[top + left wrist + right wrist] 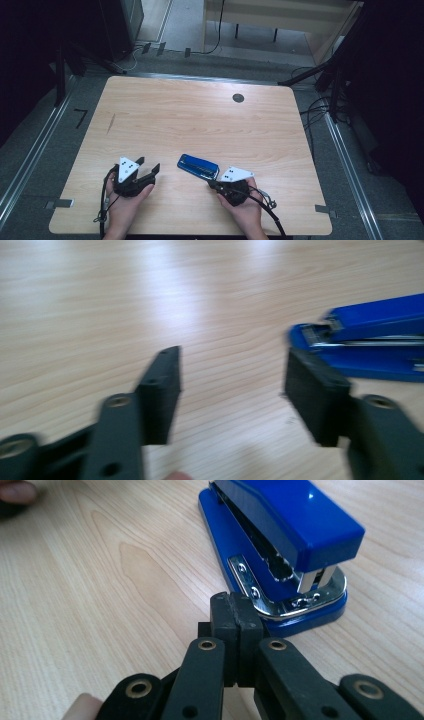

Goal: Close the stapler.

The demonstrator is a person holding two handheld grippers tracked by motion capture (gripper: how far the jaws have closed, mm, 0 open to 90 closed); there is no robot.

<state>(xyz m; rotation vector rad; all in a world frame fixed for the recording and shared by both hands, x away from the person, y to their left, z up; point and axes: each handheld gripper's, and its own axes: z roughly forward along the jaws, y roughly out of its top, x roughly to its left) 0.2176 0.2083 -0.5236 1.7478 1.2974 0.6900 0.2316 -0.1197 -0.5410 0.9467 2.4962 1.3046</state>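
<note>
I am keeping my right gripper (236,611) with its jaws pressed together, empty, tips touching the hinge end of the blue stapler (280,540) as if to steady it. The stapler is lying flat on the table (200,115) between my hands, and I am holding my left gripper (232,390) beside its front end, jaws apart around nothing, likely readying to take that end.

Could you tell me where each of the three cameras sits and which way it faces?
High view: above the person's side, looking forward and down on the table; both hands, left gripper, right gripper.
Left gripper view: rides the left gripper, looking along its open jaws over the tabletop.
Right gripper view: rides the right gripper, jaws shut.
All three share the blue stapler.
</note>
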